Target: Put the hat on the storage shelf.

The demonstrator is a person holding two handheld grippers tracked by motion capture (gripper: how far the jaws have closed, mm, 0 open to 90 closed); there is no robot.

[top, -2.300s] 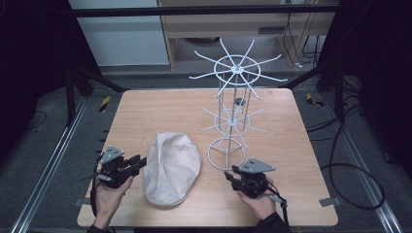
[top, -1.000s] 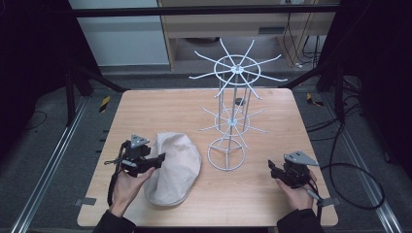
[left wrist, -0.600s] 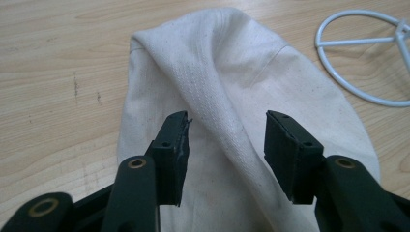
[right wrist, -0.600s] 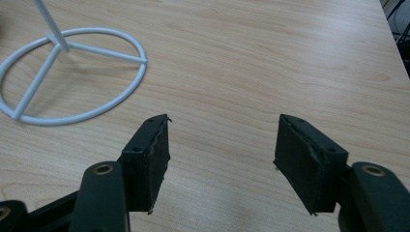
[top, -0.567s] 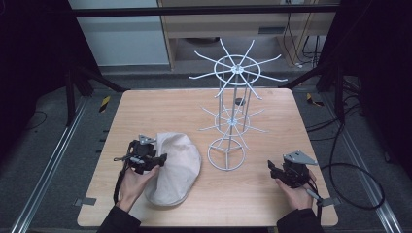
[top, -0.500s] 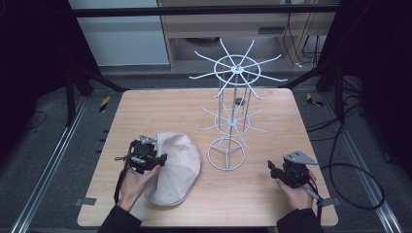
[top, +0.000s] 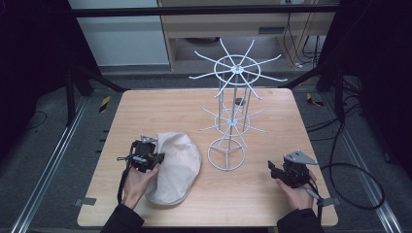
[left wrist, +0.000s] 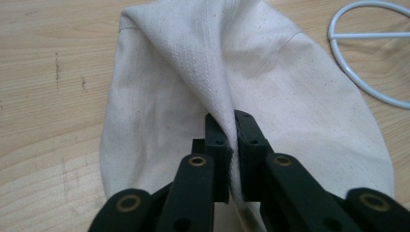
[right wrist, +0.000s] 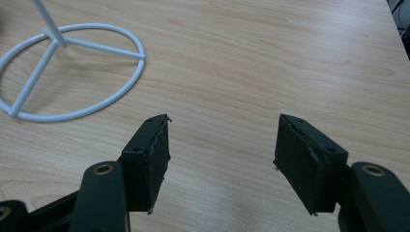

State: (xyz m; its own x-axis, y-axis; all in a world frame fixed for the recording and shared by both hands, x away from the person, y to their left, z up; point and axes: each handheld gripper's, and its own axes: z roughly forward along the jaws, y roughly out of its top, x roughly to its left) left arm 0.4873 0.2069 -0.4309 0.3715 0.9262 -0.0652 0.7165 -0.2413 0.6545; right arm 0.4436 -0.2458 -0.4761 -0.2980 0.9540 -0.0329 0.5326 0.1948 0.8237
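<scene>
The left gripper (left wrist: 231, 140) had just been closing, and its jaws were now clenched on a raised fold of the cream flat cap (top: 176, 166), which lay on the wooden table (top: 145, 109) in the lower left of the high view, just left of the white wire display stand (top: 232, 114). In the left gripper view the cloth (left wrist: 251, 72) stood pinched up into a ridge between the pads, the rest of the cap spread flat below it.

To do this well, I would judge the lift should go slowly and straight up, since only a thin fold was caught and a jerk could pull it free. The cap should also be kept clear of the stand's base ring (top: 227, 154) on the way.

The right gripper (right wrist: 220, 159) rested at the lower right, jaws spread wide over bare wood, nothing between them.

Against the frames from over two seconds ago, the left gripper had moved from the table's left edge onto the cap, and the right had pulled away from the stand towards the right edge.
</scene>
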